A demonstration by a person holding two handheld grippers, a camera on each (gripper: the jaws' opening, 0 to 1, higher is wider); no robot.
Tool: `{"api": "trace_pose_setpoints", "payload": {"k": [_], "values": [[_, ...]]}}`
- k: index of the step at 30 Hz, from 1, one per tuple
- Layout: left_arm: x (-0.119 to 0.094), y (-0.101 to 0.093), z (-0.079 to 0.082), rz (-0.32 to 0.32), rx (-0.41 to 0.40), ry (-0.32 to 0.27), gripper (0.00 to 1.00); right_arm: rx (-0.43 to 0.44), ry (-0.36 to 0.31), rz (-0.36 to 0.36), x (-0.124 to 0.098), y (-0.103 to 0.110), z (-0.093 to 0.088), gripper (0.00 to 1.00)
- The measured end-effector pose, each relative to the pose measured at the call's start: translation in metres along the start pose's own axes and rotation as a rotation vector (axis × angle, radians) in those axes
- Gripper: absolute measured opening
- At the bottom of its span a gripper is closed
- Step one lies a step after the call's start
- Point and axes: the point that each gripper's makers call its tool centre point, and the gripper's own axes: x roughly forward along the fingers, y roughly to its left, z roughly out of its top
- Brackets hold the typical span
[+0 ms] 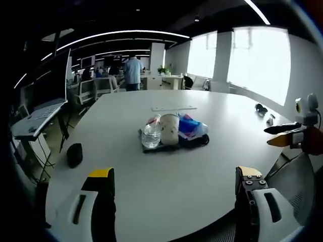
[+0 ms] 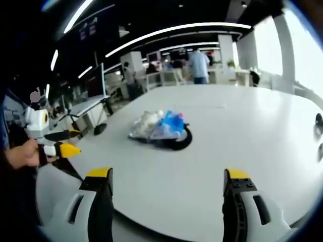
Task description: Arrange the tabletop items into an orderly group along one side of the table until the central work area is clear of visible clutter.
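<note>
A cluster of items lies mid-table: a clear plastic bottle point(image 1: 151, 134) on its side, a white cup point(image 1: 169, 129), a blue packet point(image 1: 187, 125) and a black cable point(image 1: 201, 142) under them. The right gripper view has the same pile, with the bottle point(image 2: 144, 122), blue packet point(image 2: 171, 123) and black cable point(image 2: 177, 142). My left gripper point(image 1: 175, 174) hovers open over the near table edge, short of the pile. My right gripper point(image 2: 168, 175) is also open with nothing between its jaws. It enters the left gripper view from the right point(image 1: 282, 135). A hand holds the left gripper point(image 2: 59, 143) off the table's left edge.
A small black object point(image 1: 74, 155) point(image 2: 100, 129) sits near the table's left edge. A white strip point(image 1: 174, 108) lies behind the pile. Small dark items point(image 1: 261, 108) point(image 2: 319, 121) rest at the right. A laptop point(image 1: 39, 114) stands on a side desk; a person point(image 1: 132, 73) stands far back.
</note>
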Motion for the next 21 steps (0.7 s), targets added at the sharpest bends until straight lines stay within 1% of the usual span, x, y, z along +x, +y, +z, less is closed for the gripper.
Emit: {"api": "trace_pose_setpoints", "payload": {"k": [9, 14, 21], "values": [[0.004, 0.002, 0.007, 0.003, 0.004, -0.007, 0.98, 0.008, 0.012, -0.004, 0.003, -0.005, 0.0, 0.88], [0.007, 0.004, 0.009, 0.004, 0.012, -0.003, 0.98, 0.006, 0.016, 0.002, 0.007, -0.004, 0.002, 0.88], [0.01, 0.008, 0.016, 0.009, 0.013, -0.015, 0.98, -0.001, 0.016, 0.015, 0.014, -0.001, 0.007, 0.88]]}}
